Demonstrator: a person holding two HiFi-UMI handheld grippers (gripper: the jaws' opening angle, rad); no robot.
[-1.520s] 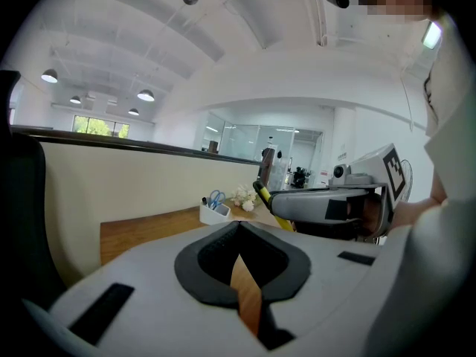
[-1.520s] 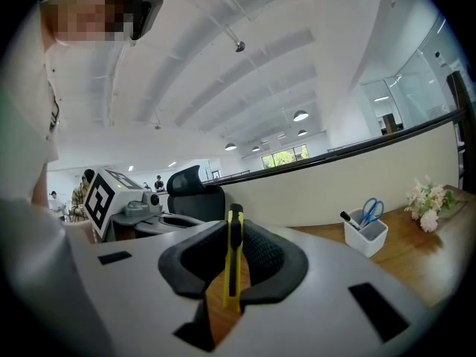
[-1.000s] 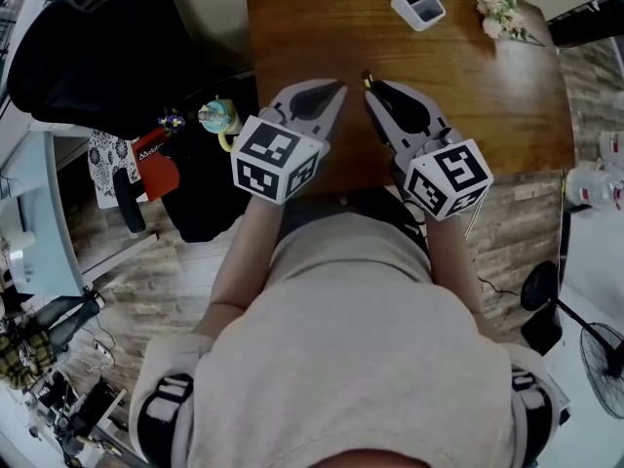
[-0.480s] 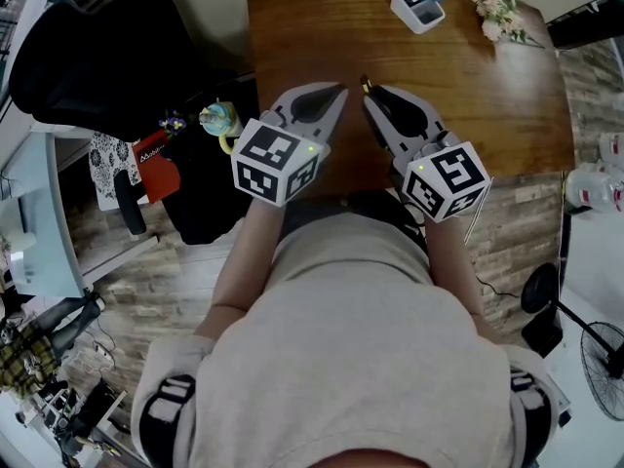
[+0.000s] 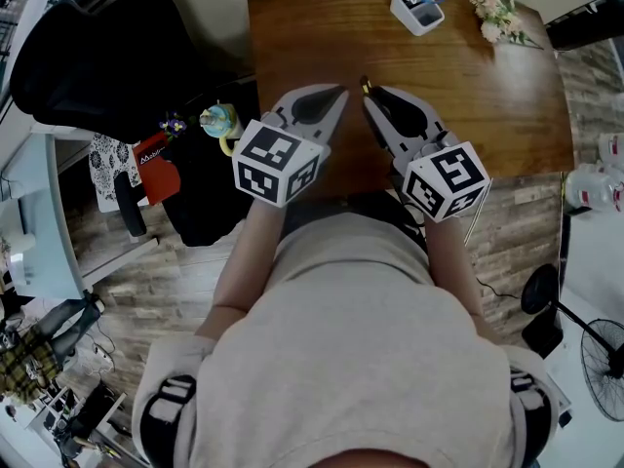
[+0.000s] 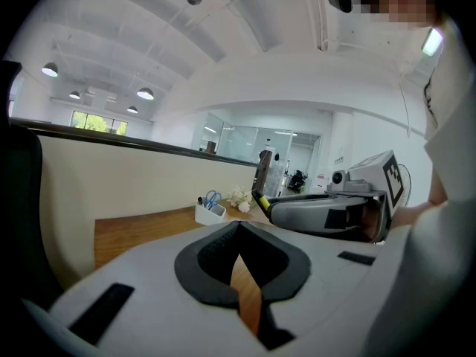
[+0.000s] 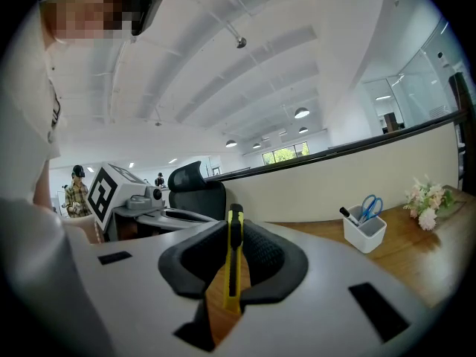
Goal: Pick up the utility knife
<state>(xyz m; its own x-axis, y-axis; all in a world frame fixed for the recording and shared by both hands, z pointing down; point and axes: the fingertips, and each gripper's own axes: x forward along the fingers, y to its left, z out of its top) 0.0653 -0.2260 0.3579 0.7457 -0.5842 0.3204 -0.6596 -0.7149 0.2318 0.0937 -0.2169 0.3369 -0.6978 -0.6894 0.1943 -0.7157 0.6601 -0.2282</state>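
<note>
My right gripper (image 7: 233, 233) is shut on a yellow and black utility knife (image 7: 233, 274), which stands on edge between the dark pads, its black tip poking out past them. In the head view that right gripper (image 5: 369, 90) hovers over the near part of the wooden table (image 5: 487, 96), and the knife's tip (image 5: 366, 83) shows at its nose. Beside it, my left gripper (image 5: 338, 92) is shut with nothing in it. The left gripper view shows those pads (image 6: 210, 262) meeting at the front over bare wood, and the right gripper (image 6: 327, 210) with the knife's tip (image 6: 259, 199) off to the right.
A white holder with blue scissors and a pen (image 5: 418, 3) and a small bunch of flowers (image 5: 500, 13) stand at the table's far edge. A black office chair (image 5: 107, 52) is at the left, and a floor fan (image 5: 600, 344) at the lower right.
</note>
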